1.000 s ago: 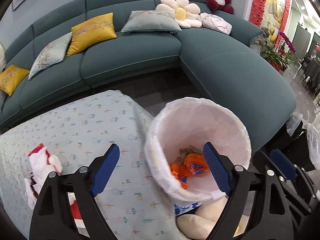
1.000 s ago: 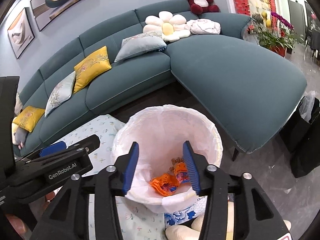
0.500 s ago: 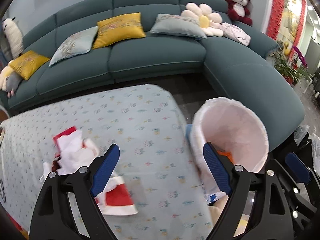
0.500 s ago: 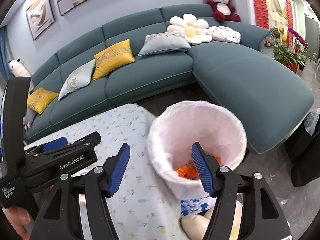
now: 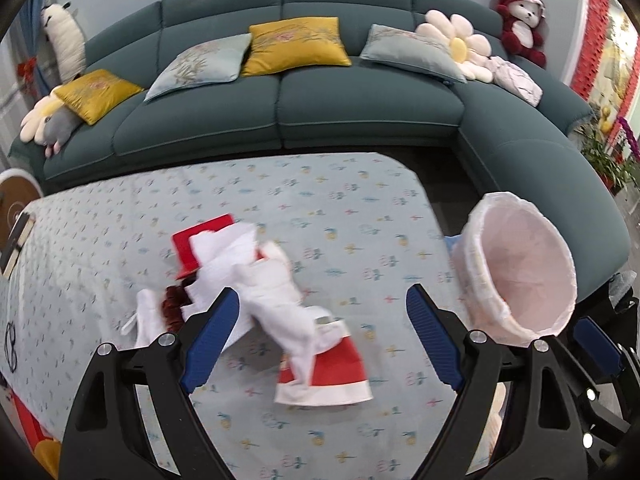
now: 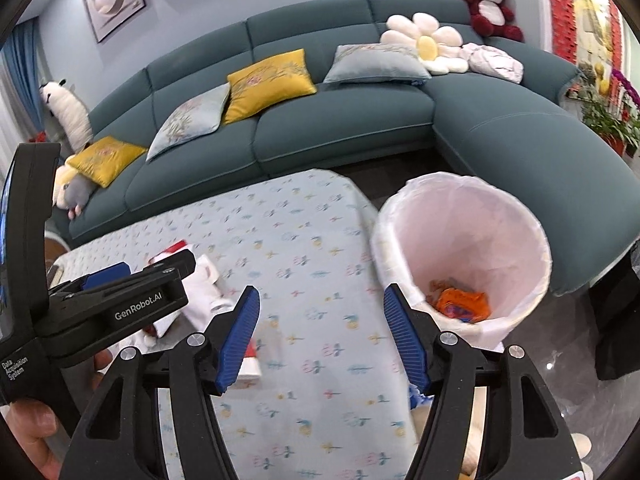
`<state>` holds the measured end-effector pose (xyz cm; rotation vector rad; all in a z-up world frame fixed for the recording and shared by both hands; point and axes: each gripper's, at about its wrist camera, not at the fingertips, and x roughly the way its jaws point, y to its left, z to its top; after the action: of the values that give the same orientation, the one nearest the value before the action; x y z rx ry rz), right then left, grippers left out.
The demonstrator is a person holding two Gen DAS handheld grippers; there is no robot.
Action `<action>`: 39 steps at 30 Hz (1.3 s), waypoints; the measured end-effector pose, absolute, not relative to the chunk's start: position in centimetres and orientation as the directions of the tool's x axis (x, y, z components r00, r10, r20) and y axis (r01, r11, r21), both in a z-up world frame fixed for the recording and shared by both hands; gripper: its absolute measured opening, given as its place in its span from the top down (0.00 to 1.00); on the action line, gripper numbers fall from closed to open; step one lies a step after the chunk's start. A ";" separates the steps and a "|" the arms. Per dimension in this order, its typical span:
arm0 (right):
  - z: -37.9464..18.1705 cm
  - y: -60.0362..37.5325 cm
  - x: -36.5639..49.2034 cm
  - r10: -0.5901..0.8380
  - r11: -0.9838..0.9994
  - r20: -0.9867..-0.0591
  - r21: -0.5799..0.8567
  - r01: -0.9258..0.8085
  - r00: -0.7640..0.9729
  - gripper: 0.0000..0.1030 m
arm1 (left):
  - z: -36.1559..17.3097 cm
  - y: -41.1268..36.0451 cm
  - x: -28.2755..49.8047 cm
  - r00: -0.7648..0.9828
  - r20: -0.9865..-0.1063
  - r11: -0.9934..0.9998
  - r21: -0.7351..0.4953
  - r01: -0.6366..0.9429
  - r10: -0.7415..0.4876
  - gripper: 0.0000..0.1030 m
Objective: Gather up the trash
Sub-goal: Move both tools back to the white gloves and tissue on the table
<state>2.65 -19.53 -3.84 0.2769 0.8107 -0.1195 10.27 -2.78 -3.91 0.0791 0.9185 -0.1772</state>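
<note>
A heap of white crumpled paper [image 5: 256, 280] with red and white packaging [image 5: 332, 368] lies on the patterned table [image 5: 328, 208]. My left gripper [image 5: 316, 340] is open and empty, hovering just above and in front of the heap. The white-lined trash bin [image 5: 520, 272] stands off the table's right edge; in the right wrist view the bin [image 6: 464, 256] holds orange wrappers [image 6: 460, 304]. My right gripper [image 6: 324, 340] is open and empty above the table, left of the bin. The left gripper's body [image 6: 120, 304] covers part of the heap there.
A teal sectional sofa [image 5: 360, 96] with yellow and grey cushions curves behind the table and bin. A dark bag [image 6: 616, 320] stands on the floor at right. A notebook [image 5: 16, 240] lies at the table's left edge. Plants [image 6: 604, 120] stand far right.
Both grippers have swung left, away from over the bin and toward the table. The paper heap now sits between the left gripper's fingers. The right gripper's jaws have opened wider.
</note>
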 end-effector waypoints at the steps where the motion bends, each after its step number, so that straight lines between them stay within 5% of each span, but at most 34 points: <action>1: -3.9 -19.0 2.8 0.005 0.959 -0.731 0.197 0.204 0.682 0.39 | -4.0 -2.2 10.3 0.594 -0.796 0.984 -0.008 0.178 -0.114 0.21; 26: -9.4 -8.7 6.2 0.068 0.978 -0.815 0.168 0.121 0.575 0.34 | -11.4 14.5 11.3 0.472 -0.881 0.999 -0.004 -0.047 0.019 0.14; 39: -10.8 -5.1 10.2 0.113 0.982 -0.827 0.178 0.066 0.551 0.34 | -14.1 18.8 13.9 0.422 -0.905 0.994 -0.082 -0.077 -0.042 0.15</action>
<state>10.22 -5.07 -10.80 0.1970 0.9881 0.0280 13.89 18.78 -14.11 -0.1167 1.1354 0.0219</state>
